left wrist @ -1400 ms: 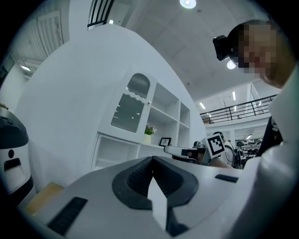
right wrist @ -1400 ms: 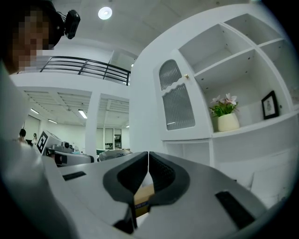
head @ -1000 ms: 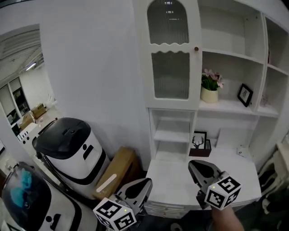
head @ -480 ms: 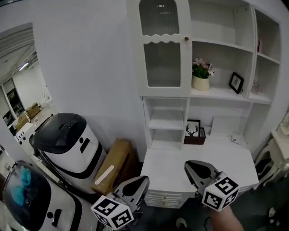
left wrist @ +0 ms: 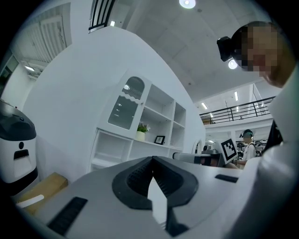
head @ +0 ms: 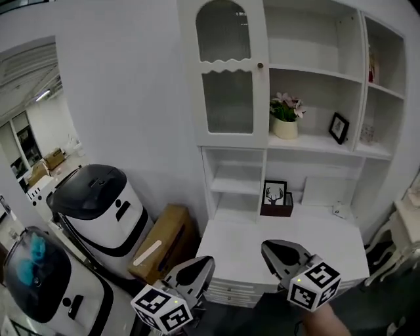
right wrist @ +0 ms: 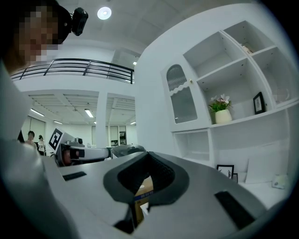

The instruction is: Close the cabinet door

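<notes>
Head view: plain white wall (head: 131,85) from 10 to 12 o'clock. White shelf unit (head: 315,146) stands against it from 12 to 3, with open bays. White counter (head: 249,243) at its foot, just below centre, with drawer fronts (head: 230,292) under its edge at 6. Cardboard box (head: 161,239) at 7, just beside the counter. Two white machines with dark tops at 8, near one (head: 39,282), far one (head: 98,210). Opening at 9–10 shows a lit hall with a strip light (head: 44,96). Dark floor (head: 374,305) at 4–5. Right gripper view: round ceiling lamp (right wrist: 104,12) at 11, mezzanine railing (right wrist: 84,67) at 10.

Matt white cabinet door (head: 226,98), ribbed glass
</notes>
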{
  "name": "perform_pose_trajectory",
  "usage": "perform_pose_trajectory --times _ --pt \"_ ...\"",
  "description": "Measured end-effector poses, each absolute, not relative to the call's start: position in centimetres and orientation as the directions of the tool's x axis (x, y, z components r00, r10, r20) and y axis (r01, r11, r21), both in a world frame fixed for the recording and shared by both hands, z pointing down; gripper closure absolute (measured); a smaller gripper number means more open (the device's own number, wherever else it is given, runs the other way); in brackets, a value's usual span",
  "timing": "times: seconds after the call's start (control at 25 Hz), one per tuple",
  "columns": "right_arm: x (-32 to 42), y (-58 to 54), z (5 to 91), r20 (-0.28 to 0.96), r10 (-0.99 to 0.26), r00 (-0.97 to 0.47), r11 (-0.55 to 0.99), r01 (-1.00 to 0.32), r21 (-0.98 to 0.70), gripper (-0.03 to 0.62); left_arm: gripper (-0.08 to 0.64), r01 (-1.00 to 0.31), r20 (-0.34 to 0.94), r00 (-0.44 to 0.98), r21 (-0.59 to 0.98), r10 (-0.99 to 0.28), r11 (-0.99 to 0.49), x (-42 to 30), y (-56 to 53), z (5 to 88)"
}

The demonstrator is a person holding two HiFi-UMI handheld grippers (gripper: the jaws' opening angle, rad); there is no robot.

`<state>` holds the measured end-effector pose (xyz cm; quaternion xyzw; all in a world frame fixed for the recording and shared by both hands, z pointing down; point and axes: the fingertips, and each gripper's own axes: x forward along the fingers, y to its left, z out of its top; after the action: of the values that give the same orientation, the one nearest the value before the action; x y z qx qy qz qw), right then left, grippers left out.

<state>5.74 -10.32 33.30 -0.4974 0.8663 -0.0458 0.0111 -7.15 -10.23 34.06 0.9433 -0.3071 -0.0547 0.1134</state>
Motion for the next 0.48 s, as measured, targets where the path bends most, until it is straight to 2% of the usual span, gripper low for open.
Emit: perform_pose_trajectory --times 0.48 --pt "11.5 -7.7 34.0 0.036 -0.822 -0.568 0.562 -0.819 -0.114 0.588 0.555 -0.608 -0.018 0.775 0.250 -0.632 -0.753 -0.5 -7.3 34.3"
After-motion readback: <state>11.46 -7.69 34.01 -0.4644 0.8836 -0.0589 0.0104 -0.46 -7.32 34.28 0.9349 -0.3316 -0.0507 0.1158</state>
